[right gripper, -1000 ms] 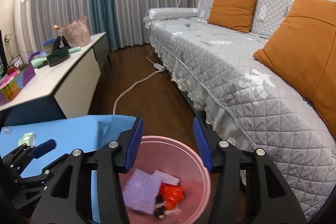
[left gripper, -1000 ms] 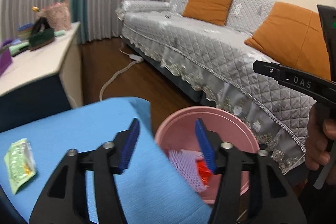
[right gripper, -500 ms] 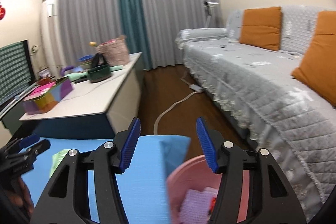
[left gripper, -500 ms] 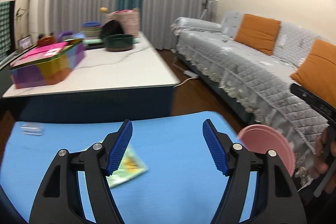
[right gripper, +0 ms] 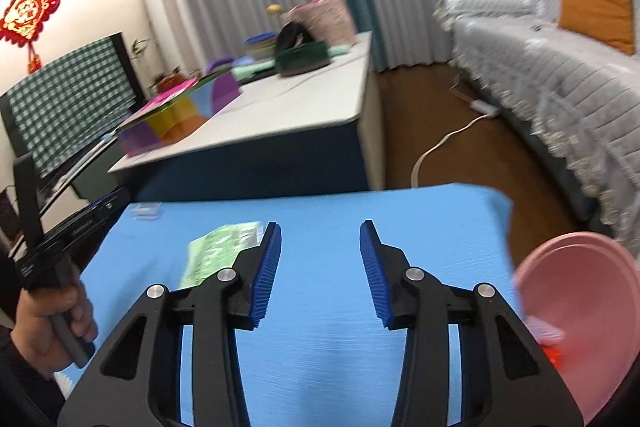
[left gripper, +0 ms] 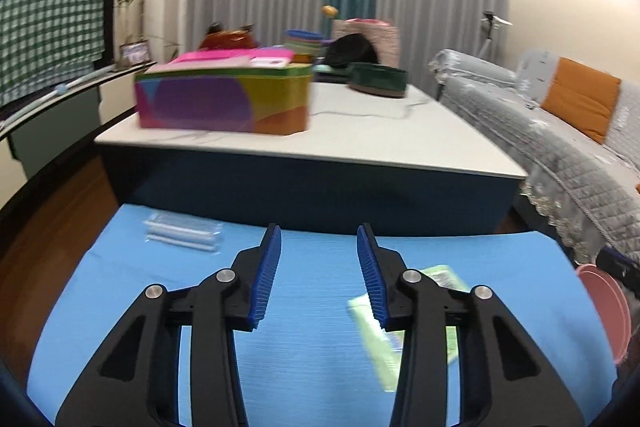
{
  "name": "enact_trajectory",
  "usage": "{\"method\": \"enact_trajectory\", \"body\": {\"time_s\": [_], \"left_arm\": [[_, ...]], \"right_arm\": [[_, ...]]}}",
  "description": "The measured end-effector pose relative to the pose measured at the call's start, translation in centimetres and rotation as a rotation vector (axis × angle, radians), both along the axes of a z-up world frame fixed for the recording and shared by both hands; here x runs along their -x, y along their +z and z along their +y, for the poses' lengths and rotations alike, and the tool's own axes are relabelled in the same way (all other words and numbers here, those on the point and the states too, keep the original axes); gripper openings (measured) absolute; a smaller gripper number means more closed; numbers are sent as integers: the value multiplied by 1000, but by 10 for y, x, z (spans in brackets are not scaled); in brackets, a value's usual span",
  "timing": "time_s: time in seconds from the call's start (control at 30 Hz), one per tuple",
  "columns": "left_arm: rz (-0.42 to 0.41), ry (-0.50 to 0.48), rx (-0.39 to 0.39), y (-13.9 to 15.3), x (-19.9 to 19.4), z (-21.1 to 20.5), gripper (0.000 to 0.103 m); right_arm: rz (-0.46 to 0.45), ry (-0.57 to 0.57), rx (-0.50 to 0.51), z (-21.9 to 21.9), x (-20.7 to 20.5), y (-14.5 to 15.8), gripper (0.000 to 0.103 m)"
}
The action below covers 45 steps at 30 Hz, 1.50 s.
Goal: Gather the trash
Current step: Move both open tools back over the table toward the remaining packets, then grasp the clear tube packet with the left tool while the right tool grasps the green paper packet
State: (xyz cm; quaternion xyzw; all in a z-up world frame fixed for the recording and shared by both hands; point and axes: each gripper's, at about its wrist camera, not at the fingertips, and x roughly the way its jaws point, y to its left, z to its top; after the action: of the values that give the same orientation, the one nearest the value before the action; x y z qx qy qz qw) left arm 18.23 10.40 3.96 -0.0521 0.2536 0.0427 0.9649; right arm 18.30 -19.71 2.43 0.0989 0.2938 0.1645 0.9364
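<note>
A blue mat (left gripper: pixel 312 347) covers the surface below both grippers. On it lies a green snack packet (left gripper: pixel 444 277), partly hidden behind the right finger of my left gripper (left gripper: pixel 318 275). A clear plastic wrapper (left gripper: pixel 182 231) lies at the mat's far left. The left gripper's jaws are closing with nothing between them. My right gripper (right gripper: pixel 320 275) hovers over bare mat, its jaws also closing on nothing. The green packet (right gripper: pixel 218 251) sits just left of its left finger. The pink bin (right gripper: pixel 580 307) stands at the right and holds red trash (right gripper: pixel 554 351).
A low white table (left gripper: pixel 400 139) behind the mat carries a colourful box (left gripper: pixel 224 99) and a dark green bowl (left gripper: pixel 378 77). A grey sofa (right gripper: pixel 560 67) with orange cushions runs along the right. A white cord (right gripper: pixel 444 143) lies on the wooden floor. A hand (right gripper: pixel 52 323) grips the other tool's handle.
Both views have swung left, away from the pink bin and over the blue mat. Both pairs of jaws stand narrower than half a second ago. The green packet now lies by the left gripper's right finger.
</note>
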Motion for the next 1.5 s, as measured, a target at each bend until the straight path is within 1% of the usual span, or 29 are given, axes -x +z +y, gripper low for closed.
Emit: {"method": "enact_trajectory", "body": {"time_s": [0.13,0.2,0.27,0.53,0.67,0.77,0.8,0.9,0.97,1.07,1.17,1.27,1.3,1.33,1.37,1.4,1.43,1.47,1.5], "left_arm": [[6,60,26,-6,-4,32,39],[13,91,38,-9,-7,46,39],[18,108,43,-12,-10,54,39],[54,182,69,-29,-25,80,39],[85,215,107,-37,-35,96,39],[128,245,166,-47,-46,113,39],[137,251,179,-49,-48,116,39],[158,259,203,-56,-58,124,42],[166,254,217,-59,-65,126,50],[186,257,231,-65,-74,128,50],[225,265,240,-69,-82,130,50],[241,269,252,-71,-85,133,50],[245,267,255,-71,-86,133,48],[248,261,261,-72,-86,133,39],[253,251,264,-73,-87,132,26],[259,245,265,-74,-87,133,21],[262,243,264,-74,-87,133,20],[257,240,264,-73,-85,132,13],[254,237,266,-72,-85,131,9]], "right_arm": [[32,65,-11,31,-12,-14,38],[52,87,11,47,-20,-20,37],[71,101,38,61,-27,-26,37],[163,189,51,96,-52,-47,37],[192,223,53,109,-61,-53,37],[205,231,64,114,-67,-58,37],[209,233,67,115,-67,-58,36],[238,244,70,116,-71,-62,29],[250,252,68,117,-72,-63,23],[260,272,71,120,-72,-65,18],[263,281,70,120,-72,-66,15],[261,297,64,123,-71,-65,11],[257,301,64,124,-72,-64,9],[249,304,65,124,-71,-62,7],[241,306,66,125,-69,-61,6],[237,307,68,125,-68,-61,6],[234,307,69,124,-67,-61,5],[232,305,69,123,-66,-60,5],[231,302,66,121,-66,-60,5]]}}
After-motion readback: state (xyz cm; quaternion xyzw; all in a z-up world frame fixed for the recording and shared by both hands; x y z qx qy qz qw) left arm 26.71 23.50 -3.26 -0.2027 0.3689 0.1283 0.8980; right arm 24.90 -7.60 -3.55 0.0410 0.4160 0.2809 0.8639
